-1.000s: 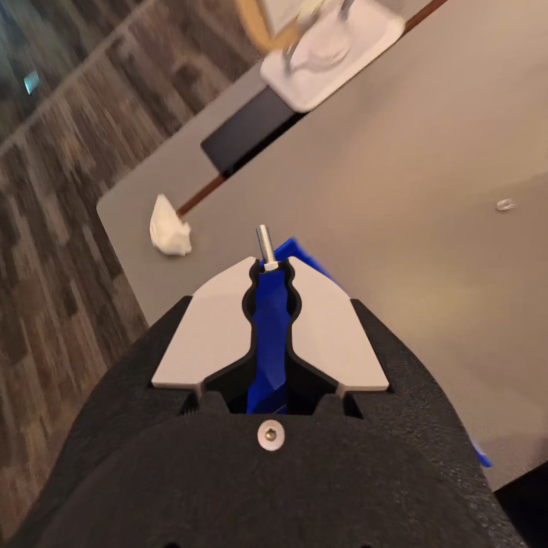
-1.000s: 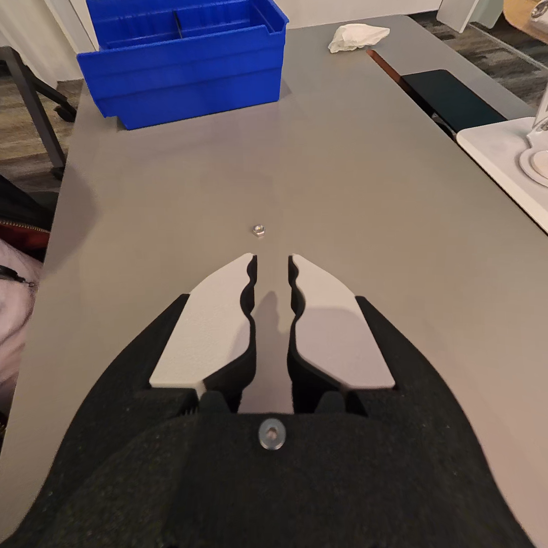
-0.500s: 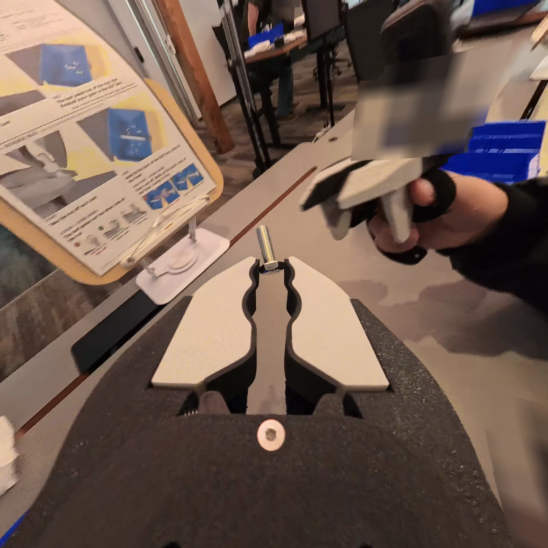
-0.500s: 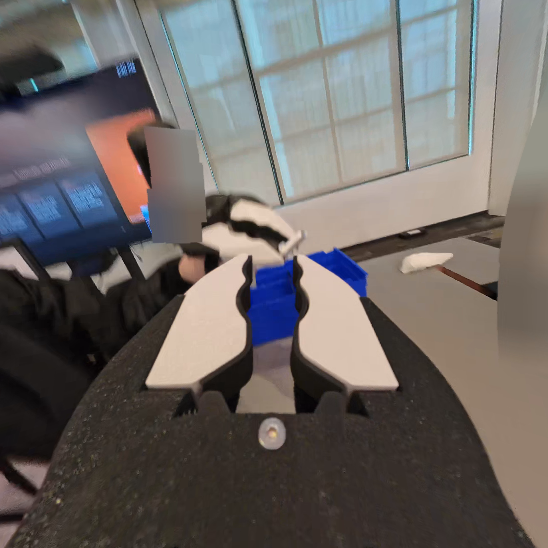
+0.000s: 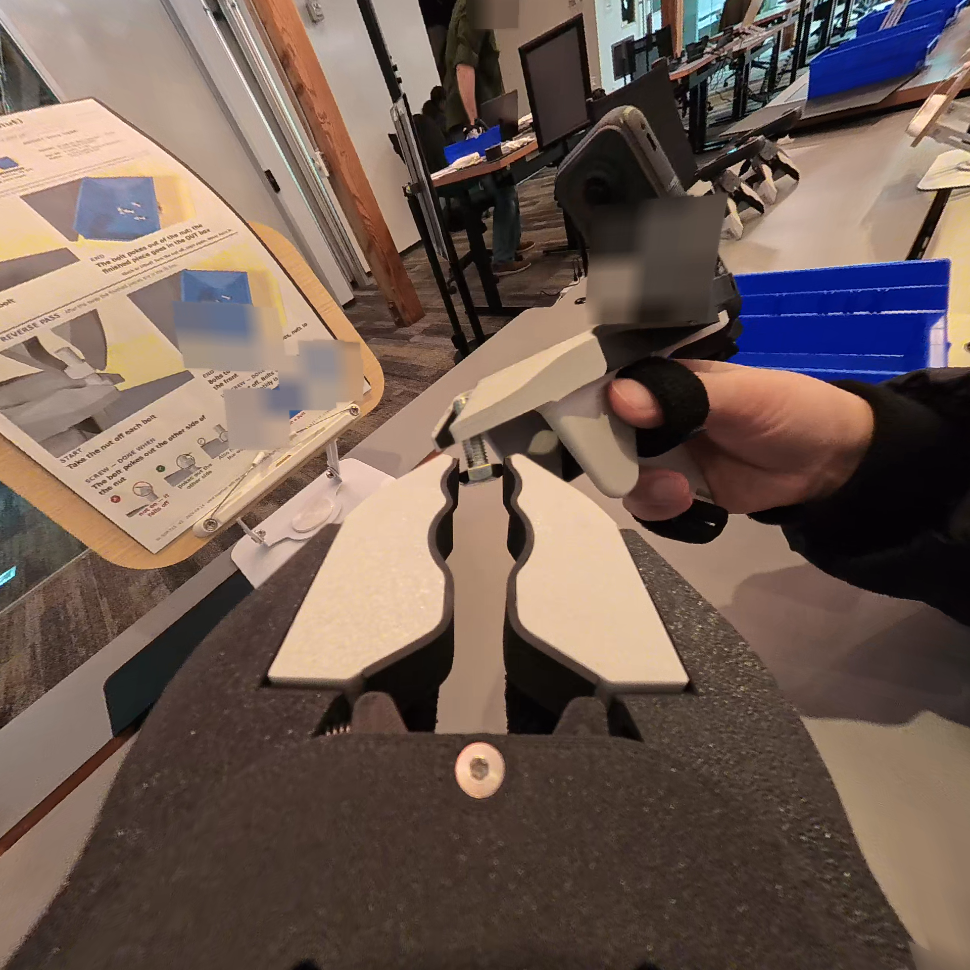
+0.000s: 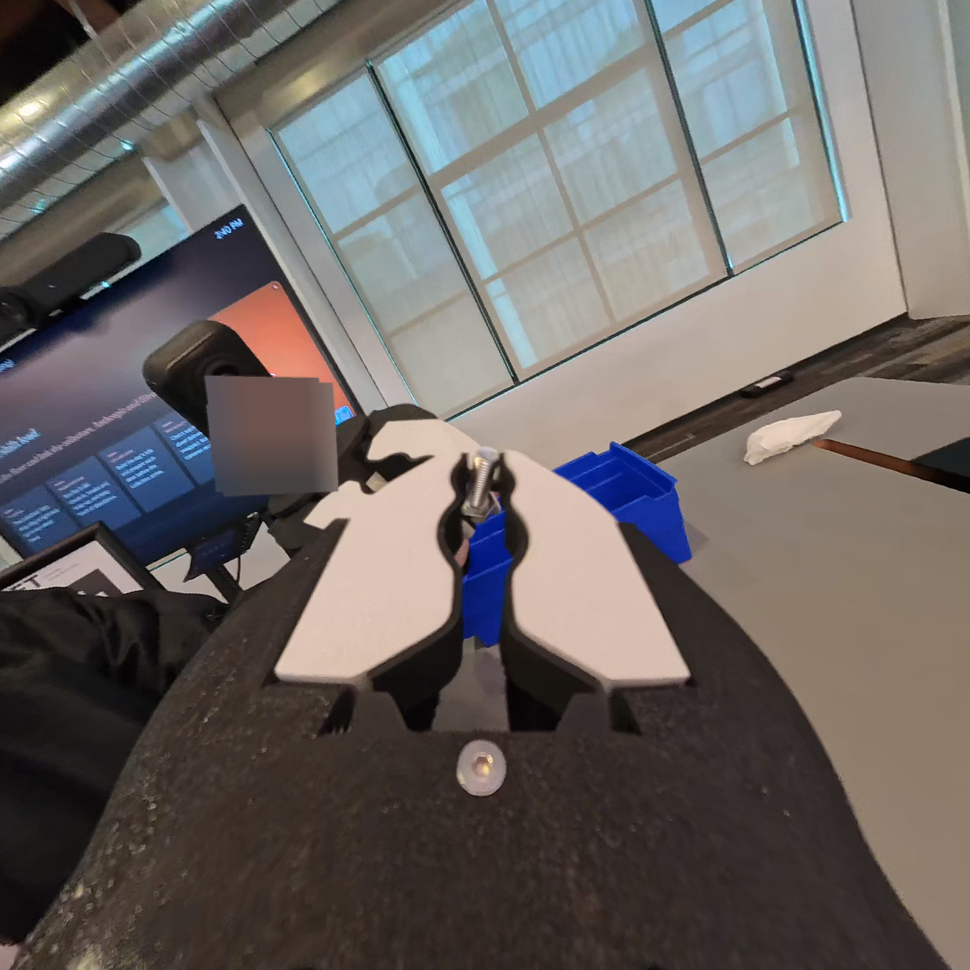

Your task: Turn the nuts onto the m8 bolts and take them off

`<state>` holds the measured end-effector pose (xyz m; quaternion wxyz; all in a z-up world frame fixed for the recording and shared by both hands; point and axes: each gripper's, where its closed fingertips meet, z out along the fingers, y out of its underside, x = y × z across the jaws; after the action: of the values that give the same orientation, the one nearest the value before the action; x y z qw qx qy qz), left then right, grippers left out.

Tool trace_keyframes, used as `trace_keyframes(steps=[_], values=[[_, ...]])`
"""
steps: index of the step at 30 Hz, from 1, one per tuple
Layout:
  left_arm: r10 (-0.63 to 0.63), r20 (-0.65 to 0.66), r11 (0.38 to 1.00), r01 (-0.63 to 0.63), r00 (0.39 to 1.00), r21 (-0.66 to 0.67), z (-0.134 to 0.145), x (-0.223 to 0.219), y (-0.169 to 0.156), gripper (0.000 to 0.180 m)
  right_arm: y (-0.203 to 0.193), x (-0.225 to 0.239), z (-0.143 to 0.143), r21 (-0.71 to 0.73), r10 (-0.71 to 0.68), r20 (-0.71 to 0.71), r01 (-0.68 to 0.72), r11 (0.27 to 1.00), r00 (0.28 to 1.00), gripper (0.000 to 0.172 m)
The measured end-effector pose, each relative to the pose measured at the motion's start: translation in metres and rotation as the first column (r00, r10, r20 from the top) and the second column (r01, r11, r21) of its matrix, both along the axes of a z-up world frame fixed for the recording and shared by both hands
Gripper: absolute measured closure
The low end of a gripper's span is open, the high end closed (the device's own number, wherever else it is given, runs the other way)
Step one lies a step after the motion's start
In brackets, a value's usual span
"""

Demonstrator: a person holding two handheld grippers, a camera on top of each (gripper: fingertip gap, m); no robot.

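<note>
Steel threads catch the light in the left wrist view, where a bolt stands upright with its hex head clamped between the tips of the left gripper. The right gripper, held in a person's hand, comes in from the right and sits closed around the upper part of the bolt's shank, its tip poking out above the grey fingers. Behind them, an instruction board leans on a white stand at the left edge of the grey worktop, and a blue bin stands far right.

In the right wrist view the right gripper has its pale fingers drawn in against the threaded shank of the bolt, which runs between the tips with its hex head lower down in the gap. Whether a nut sits on the thread I cannot tell. The left gripper shows just behind and left, meeting the bolt from the other side. Another blue bin stands on the worktop beyond, and a crumpled white cloth lies farther back near the right edge.
</note>
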<state>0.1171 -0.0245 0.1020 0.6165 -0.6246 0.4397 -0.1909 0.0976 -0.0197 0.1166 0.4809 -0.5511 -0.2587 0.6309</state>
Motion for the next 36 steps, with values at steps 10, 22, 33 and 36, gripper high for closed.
trace_keyframes(steps=[10, 22, 33, 36], values=[[0.026, -0.009, 1.000, -0.026, 1.000, -0.010, -0.007, -0.002, 0.009, 0.159, -0.001, -0.004, -0.002, 0.241, -0.040, 0.137, 0.006, 0.971, 0.990, 0.164], [-0.046, -0.042, 0.999, 0.045, 0.998, -0.018, -0.018, 0.011, 0.004, 0.160, -0.012, 0.002, -0.001, 0.438, -0.079, 0.201, -0.017, 0.899, 0.976, 0.165], [-0.101, -0.028, 0.994, 0.100, 0.995, -0.042, -0.020, 0.016, -0.005, 0.163, -0.020, 0.008, -0.007, 0.482, -0.064, 0.283, -0.085, 0.872, 0.957, 0.165], [-0.113, -0.018, 0.992, 0.112, 0.993, -0.050, -0.019, 0.017, -0.007, 0.163, -0.021, 0.008, -0.007, 0.485, -0.057, 0.285, -0.093, 0.870, 0.957, 0.165]])
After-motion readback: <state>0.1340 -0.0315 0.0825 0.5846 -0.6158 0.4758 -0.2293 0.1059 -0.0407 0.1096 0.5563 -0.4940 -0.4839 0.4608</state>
